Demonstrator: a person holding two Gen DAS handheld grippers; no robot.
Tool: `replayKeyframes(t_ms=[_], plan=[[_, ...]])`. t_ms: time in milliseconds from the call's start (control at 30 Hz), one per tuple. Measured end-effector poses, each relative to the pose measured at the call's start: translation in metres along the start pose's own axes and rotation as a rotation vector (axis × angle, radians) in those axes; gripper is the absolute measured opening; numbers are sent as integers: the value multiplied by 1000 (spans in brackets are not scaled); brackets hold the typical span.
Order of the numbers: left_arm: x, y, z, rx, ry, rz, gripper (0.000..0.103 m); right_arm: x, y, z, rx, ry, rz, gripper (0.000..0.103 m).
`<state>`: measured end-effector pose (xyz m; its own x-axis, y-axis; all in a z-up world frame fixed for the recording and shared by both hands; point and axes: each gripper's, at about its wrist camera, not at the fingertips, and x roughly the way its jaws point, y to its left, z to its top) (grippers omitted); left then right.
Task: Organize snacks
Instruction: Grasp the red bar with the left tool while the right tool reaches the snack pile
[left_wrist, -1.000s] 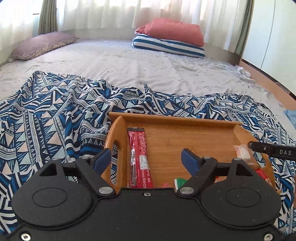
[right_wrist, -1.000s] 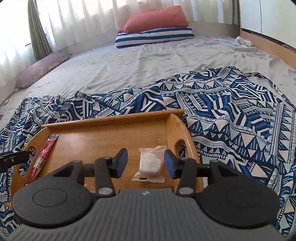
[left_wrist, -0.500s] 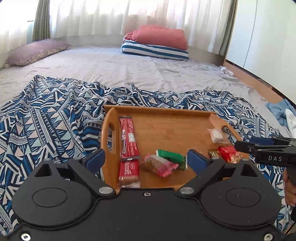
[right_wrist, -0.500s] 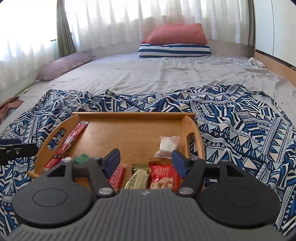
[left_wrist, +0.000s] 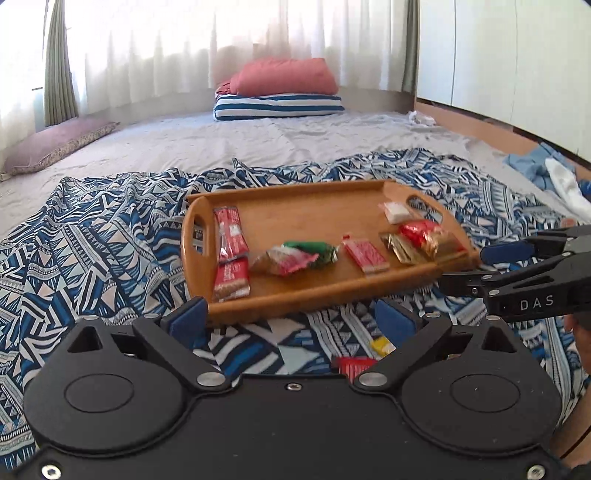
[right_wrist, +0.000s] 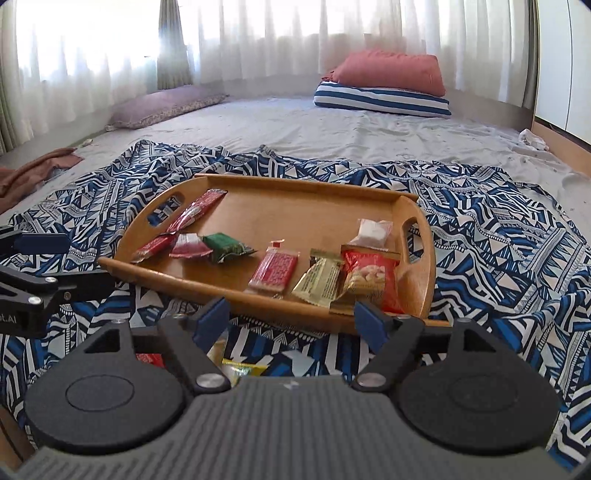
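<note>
A patterned blue blanket (left_wrist: 110, 240) covers the bed, with a red pillow (right_wrist: 388, 72) on a striped pillow (right_wrist: 380, 99)

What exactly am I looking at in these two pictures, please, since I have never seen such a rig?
A person holds a two-fingered gripper in each hand; a camera on each looks forward along its fingers. One picture is from the left gripper, the other from the right gripper. Each also shows the other gripper at its edge. Both have just been opening their jaws and hold nothing. Ahead, on a patterned blanket over a bed, stands a wooden tray with wrapped snacks. Two more snacks, a red packet and a yellow packet, lie on the blanket near the grippers.
</note>
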<state>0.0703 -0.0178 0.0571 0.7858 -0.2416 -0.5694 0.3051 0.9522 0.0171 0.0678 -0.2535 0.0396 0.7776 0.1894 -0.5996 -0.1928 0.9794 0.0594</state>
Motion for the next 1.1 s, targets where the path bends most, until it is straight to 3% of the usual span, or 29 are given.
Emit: replayKeyframes(t_ms=[233, 400, 667, 1100], plan=[[-8, -7, -17, -4, 34, -25, 97, -6, 7, -25, -14, 26, 3, 87], [-21, -12, -13, 11, 40, -12, 97, -8, 10, -32, -20, 32, 1, 87], [-45, -9, -2, -45, 38, -44, 97, -14, 13, -37, -19, 18, 15, 89], [-29, -13, -31, -22, 83, 24, 95, -22, 23, -49, -79, 12, 8, 89]])
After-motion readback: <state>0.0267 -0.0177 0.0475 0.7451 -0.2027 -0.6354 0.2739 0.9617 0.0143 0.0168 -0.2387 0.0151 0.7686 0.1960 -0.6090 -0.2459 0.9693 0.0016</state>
